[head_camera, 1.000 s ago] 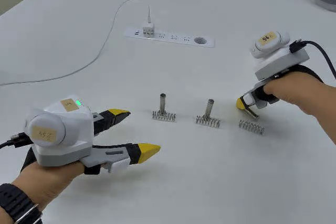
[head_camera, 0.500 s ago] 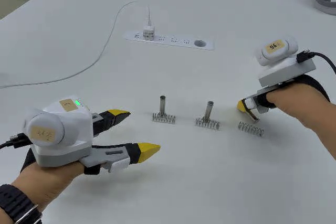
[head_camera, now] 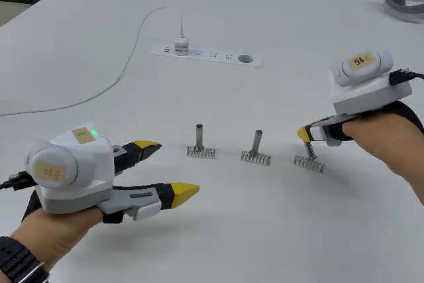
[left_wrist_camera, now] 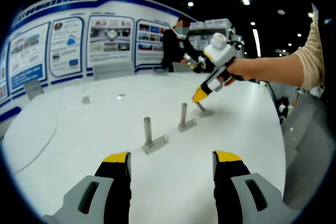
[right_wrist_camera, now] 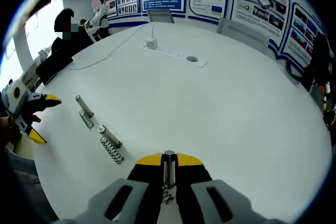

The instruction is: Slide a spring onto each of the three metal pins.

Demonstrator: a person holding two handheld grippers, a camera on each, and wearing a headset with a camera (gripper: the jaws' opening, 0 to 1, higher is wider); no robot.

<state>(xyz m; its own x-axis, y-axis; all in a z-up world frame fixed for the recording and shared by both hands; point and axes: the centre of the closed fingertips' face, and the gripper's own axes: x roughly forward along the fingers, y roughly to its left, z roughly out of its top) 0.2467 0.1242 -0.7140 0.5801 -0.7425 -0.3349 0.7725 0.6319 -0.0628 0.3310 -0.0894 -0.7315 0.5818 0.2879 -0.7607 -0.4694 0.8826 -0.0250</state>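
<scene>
Two metal pins point(head_camera: 199, 134) point(head_camera: 256, 142) stand upright mid-table, each with a spring point(head_camera: 201, 153) point(head_camera: 256, 158) lying at its foot. A third spring point(head_camera: 309, 164) lies to their right. My right gripper point(head_camera: 307, 134) hovers just above that spring, shut on the third pin point(right_wrist_camera: 168, 169), which shows between its yellow tips in the right gripper view point(right_wrist_camera: 168, 162). My left gripper point(head_camera: 165, 168) rests open at the lower left, nothing between its fingers. The left gripper view point(left_wrist_camera: 170, 158) looks along the row of pins point(left_wrist_camera: 148, 130) point(left_wrist_camera: 184, 115) toward the right gripper point(left_wrist_camera: 199, 96).
A white power strip point(head_camera: 205, 53) with a plugged-in charger and a cable point(head_camera: 126, 64) lies at the back of the white table. A grey object point(head_camera: 403, 1) sits at the far right corner. People stand beyond the table.
The head camera has shifted. My right hand has rolled a little more upright over the right spring, still holding the pin. The left gripper has stayed put.
</scene>
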